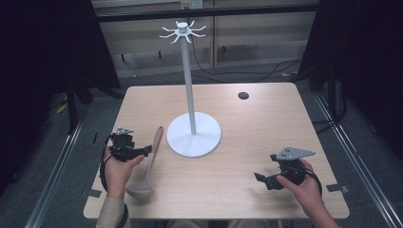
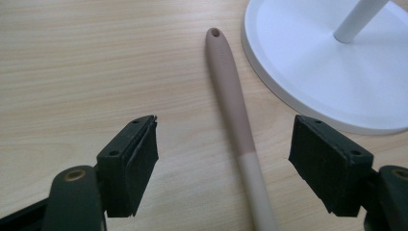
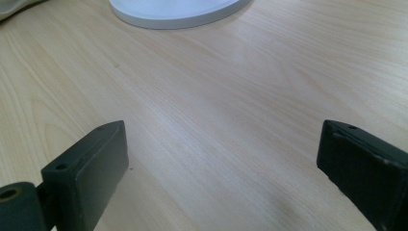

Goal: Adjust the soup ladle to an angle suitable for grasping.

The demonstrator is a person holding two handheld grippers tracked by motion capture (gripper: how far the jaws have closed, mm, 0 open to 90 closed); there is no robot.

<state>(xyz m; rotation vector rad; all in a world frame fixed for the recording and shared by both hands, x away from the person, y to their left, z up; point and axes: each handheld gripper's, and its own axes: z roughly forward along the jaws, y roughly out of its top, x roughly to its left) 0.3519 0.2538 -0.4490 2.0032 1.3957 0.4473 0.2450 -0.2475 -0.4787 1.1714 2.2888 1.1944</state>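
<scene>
A long brown ladle (image 1: 151,159) lies on the wooden table, its bowl (image 1: 140,188) toward the front edge and its holed handle tip (image 2: 214,33) pointing away. My left gripper (image 1: 146,151) is open at the ladle's left side. In the left gripper view the handle (image 2: 235,113) runs between the two spread pads (image 2: 142,161) without touching them. A white hook stand (image 1: 189,71) rises from its round base (image 1: 195,135) just right of the ladle. My right gripper (image 1: 261,178) is open at the front right, over bare wood (image 3: 221,154).
The stand's hooked crown (image 1: 183,32) sits high above the table middle. A small black disc (image 1: 243,95) is set in the table's far right part. The stand base edge (image 3: 178,12) and the ladle bowl (image 3: 12,7) lie ahead of the right gripper.
</scene>
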